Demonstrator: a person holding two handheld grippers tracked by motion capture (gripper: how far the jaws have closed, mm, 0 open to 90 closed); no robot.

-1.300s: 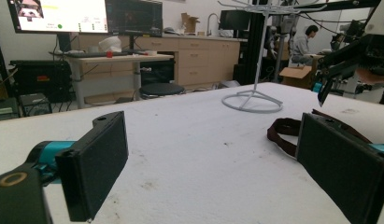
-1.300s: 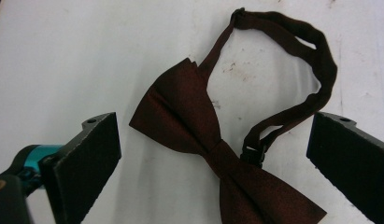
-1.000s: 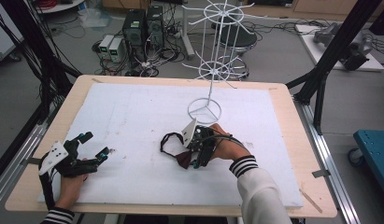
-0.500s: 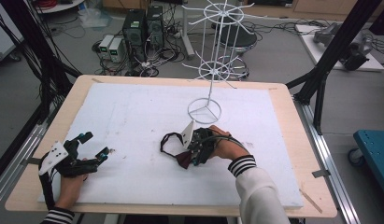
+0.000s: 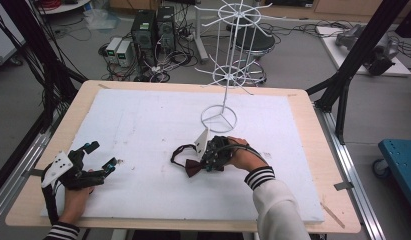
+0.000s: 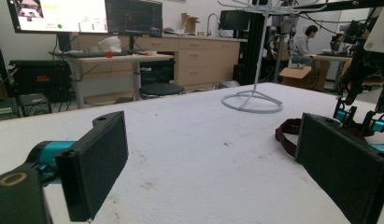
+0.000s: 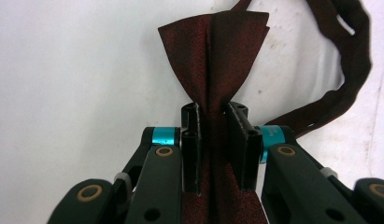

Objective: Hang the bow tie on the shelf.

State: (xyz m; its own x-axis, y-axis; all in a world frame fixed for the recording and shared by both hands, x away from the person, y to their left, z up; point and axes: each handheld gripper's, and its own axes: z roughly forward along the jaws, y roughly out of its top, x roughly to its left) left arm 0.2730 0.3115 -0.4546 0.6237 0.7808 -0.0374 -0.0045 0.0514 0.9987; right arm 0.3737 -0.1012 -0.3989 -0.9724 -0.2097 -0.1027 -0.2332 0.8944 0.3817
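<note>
— What's in front of the left gripper (image 6: 213,163)?

— Its two flat black jaws stand wide apart, with nothing between them but the bare white foam-topped table (image 6: 189,140).

— Anything lying on the table?

— A dark maroon fabric strap loop (image 6: 285,135) lies just beside the jaw at the right edge. Farther back stands a white wire display stand (image 6: 251,100) with a ring-shaped base.

— And the other gripper?

— At the far right, the black right gripper (image 6: 360,116) with teal fittings hangs near the strap.

— Beyond the table?

— A black round stool (image 6: 160,88), wooden desks, two monitors (image 6: 87,16), and a seated person (image 6: 302,44) far off.

Even, bright indoor light with soft shadows; all views slightly soft and grainy, without harsh glare.
</note>
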